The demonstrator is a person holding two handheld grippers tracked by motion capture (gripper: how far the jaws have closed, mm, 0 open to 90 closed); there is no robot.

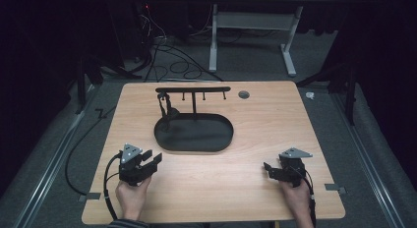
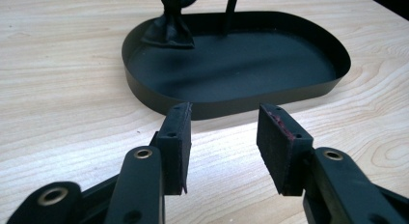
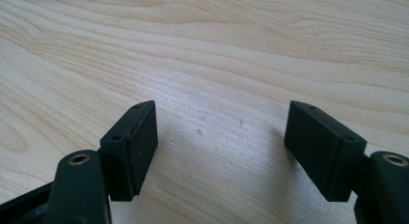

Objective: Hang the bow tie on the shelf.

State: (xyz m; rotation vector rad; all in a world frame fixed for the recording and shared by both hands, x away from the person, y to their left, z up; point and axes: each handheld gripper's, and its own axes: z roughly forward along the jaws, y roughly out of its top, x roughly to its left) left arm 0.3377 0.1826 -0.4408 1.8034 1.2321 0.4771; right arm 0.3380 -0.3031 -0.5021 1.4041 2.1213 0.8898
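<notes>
At the wooden table (image 1: 255, 120), the left gripper (image 2: 224, 139) rests wide open and empty facing the black oval tray (image 2: 231, 96) with its hook rack (image 1: 193, 90), the right gripper (image 3: 222, 147) equally wide; any approach should clear the tray wall, while the dark object (image 2: 169, 28) hanging inside stays unidentifiable.

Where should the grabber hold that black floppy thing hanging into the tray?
Probably the dark item's narrow hanging middle, above its flared bottom in the black tray. Come from the front with the open left gripper, jaws either side; the stand's post stays clear.
</notes>
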